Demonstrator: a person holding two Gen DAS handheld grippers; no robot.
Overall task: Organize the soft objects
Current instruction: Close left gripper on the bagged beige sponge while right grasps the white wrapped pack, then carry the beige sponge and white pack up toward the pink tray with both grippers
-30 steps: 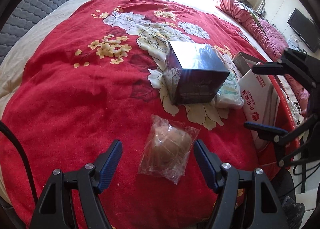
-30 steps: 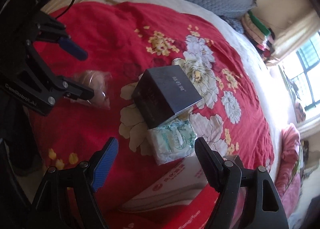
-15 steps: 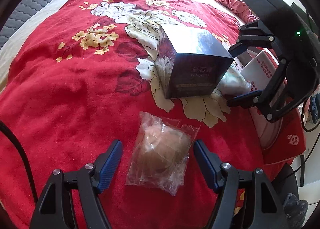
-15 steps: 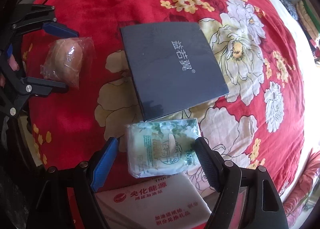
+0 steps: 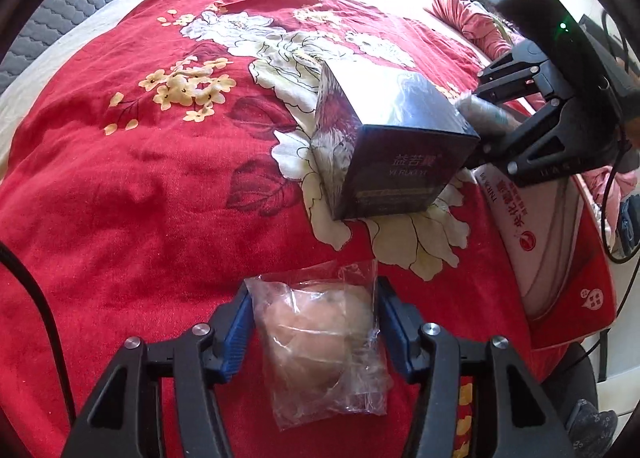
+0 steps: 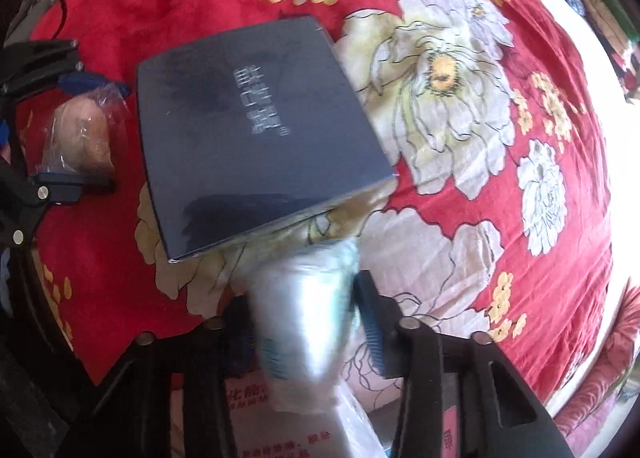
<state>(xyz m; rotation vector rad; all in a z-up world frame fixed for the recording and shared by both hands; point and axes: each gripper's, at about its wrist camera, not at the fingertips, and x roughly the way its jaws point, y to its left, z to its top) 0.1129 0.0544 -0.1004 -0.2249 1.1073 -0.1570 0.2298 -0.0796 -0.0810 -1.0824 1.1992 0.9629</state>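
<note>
The left gripper is closed on a clear plastic bag with a round brownish soft thing inside; both blue pads press against the sides of the bag, and the bag lies on the red blanket with big flower prints. The right gripper is clamped on a white soft pack with some green print; in the right wrist view this pack is blurred, so I cannot say if it touches the blanket or is a little above it. In the left wrist view the same pack shows only as a pale blur between the right gripper's black fingers, behind the far right corner of the dark box. The dark box stands on the blanket between the two grippers, just beside the white soft pack and a bit apart from the bag. A white and red carton with Chinese letters lies at the right edge of the bed, under the right gripper. A grey quilted headboard is at the far left.
</note>
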